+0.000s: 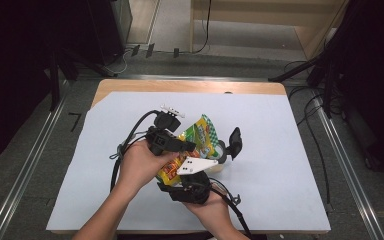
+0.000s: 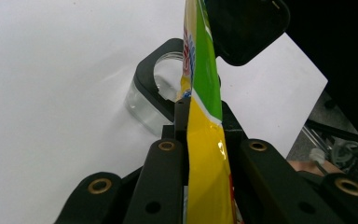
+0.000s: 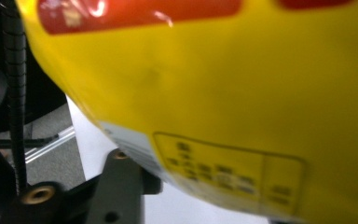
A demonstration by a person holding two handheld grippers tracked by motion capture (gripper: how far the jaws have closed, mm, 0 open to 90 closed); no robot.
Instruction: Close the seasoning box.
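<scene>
Yellow snack bag (image 3: 242,93) is filling your right hand-held gripper (image 1: 192,184), clamped; left hand-held gripper (image 2: 204,122) is pinching its edge; clear container (image 2: 150,105) at 12 o'clock is waiting, unfilled.

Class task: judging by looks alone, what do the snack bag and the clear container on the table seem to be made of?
Snack bag: probably thin glossy plastic film, given its bright sheen, creases and printed colours. Container: seemingly clear hard plastic, see-through wall, with a matte black lid frame.

The snack bag (image 1: 196,142) is bright yellow with a green checked top, red patches and a box of dark print. The table cover (image 1: 280,160) is pale white. The container (image 2: 142,105) is clear, with a black lid (image 2: 247,28).
</scene>
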